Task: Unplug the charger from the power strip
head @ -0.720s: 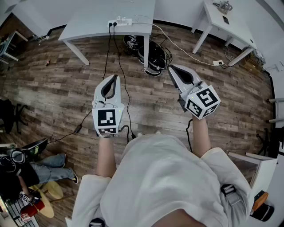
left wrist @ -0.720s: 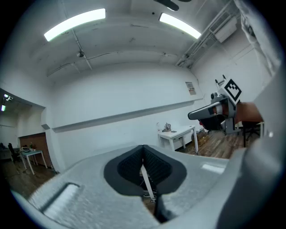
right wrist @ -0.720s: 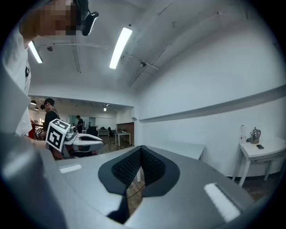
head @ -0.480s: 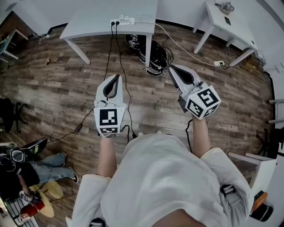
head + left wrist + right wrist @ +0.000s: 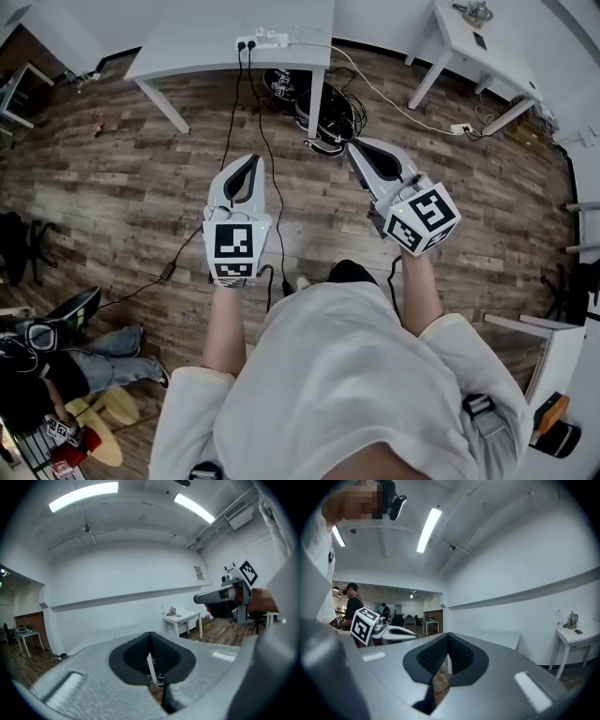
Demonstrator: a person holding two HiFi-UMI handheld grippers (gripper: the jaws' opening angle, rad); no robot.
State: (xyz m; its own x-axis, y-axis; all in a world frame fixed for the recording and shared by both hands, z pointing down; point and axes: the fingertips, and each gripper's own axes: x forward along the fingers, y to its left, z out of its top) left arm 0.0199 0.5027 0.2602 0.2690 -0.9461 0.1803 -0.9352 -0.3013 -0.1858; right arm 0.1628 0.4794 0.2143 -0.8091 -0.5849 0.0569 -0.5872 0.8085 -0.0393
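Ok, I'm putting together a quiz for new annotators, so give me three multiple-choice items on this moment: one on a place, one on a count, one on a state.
1. Where is the power strip?
A) on the floor by the person's feet
B) at the near edge of the white table
C) in a gripper

2. How many black cables hang from it?
A) none
B) two
C) five

3. How are the left gripper and the right gripper?
A) both shut and empty
B) left shut on a plug
C) both wide open

Answers:
1. B, the strip lies on the tabletop edge ahead of the person.
2. B, two black leads drop from it to the floor.
3. A, each gripper view shows them closed with nothing between.
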